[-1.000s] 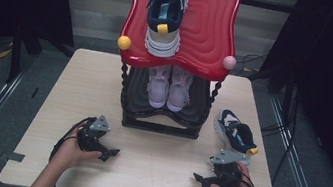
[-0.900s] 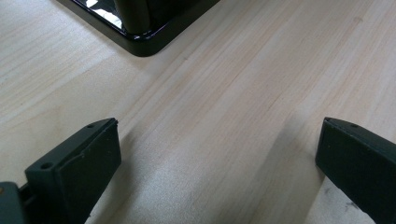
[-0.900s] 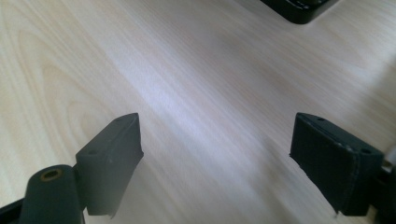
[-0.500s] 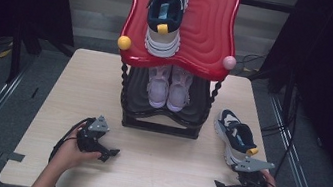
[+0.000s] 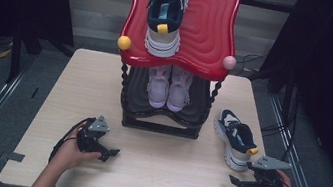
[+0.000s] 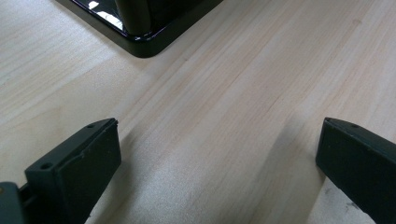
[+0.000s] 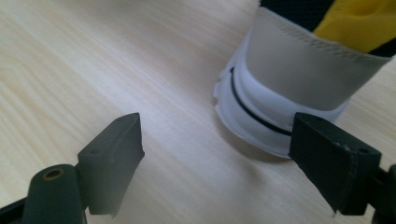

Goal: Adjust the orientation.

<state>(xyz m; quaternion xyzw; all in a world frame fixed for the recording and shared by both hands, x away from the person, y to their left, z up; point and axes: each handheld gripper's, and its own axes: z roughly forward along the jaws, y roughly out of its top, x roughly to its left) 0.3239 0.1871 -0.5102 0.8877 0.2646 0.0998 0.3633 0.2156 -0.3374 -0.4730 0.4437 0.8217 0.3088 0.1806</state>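
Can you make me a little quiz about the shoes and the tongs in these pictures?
1. True or false: the right tongs are shut on the dark blue shoe lying on the table.
2. How many pale pink shoes stand on the lower shelf of the rack?
3. Which is nearest the right tongs? A) the pink ball B) the shoe's heel C) the yellow ball

Key: 1 false, they are open and near its heel, not gripping it. 2 two, side by side. 3 B.
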